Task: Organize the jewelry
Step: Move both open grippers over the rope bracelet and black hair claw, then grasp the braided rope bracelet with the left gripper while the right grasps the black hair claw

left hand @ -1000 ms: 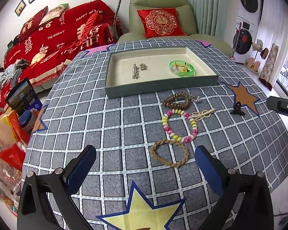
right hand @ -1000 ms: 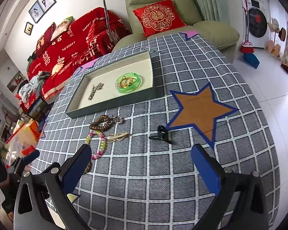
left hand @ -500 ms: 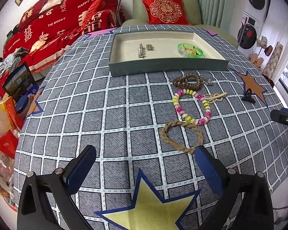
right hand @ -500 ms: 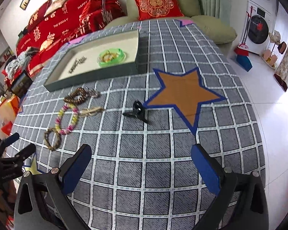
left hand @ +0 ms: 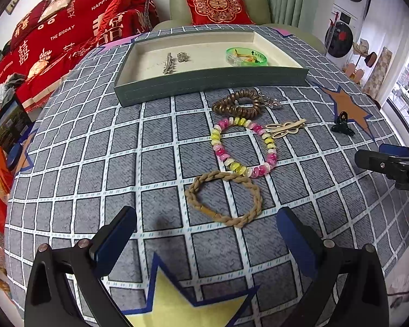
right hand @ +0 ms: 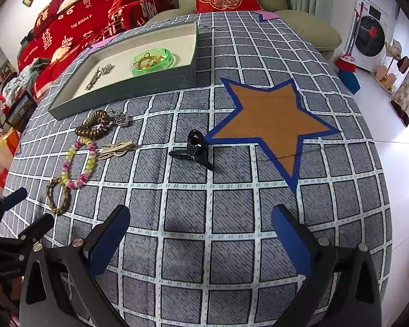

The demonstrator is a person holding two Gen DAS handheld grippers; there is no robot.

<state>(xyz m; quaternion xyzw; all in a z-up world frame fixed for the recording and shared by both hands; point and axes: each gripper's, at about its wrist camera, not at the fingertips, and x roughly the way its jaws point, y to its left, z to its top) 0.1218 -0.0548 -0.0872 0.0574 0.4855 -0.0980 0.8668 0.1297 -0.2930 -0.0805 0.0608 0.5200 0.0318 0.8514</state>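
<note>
While both spread wide, left gripper faces braided bracelet.

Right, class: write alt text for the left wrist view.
The open left gripper hovers over a braided tan cord bracelet on a grey checked tablecloth. Beyond lie a pink-and-yellow beaded bracelet and a shallow grey tray.

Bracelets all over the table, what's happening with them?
A person holds two tongs, both open and empty. The left tongs hover near the braided bracelet; the right tongs face the black hair clip. The beaded bracelet also waits outside the tray, which already holds a green bangle.
</note>
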